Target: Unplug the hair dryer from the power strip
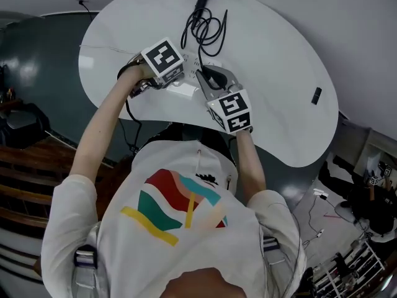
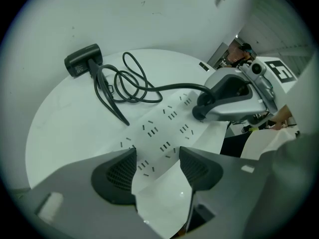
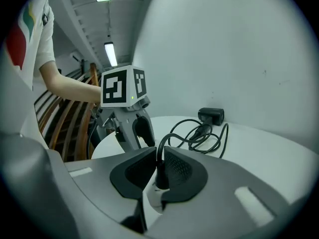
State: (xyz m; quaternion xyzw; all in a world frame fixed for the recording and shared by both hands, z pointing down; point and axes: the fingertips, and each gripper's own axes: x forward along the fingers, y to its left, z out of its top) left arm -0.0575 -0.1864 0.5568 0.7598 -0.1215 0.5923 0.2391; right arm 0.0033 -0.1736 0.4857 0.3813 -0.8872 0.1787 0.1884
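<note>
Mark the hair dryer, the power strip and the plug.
hair dryer (image 2: 83,60), left gripper view, on the side of its black body.
power strip (image 2: 160,125), left gripper view, on its white top face between sockets.
plug (image 3: 160,174), right gripper view, on its black body under the cord.

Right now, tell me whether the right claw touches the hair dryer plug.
Touching: the right gripper view shows the right claw clamped on the hair dryer plug.

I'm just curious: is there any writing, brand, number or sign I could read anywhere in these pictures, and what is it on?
No readable text anywhere.
Left marker cube: black-and-white square pattern, not letters.
Right marker cube: likewise a pattern only.
Shirt: colourful graphic; the small dark mark above it is too small to read.
Power strip: only socket slots, no print visible.
</note>
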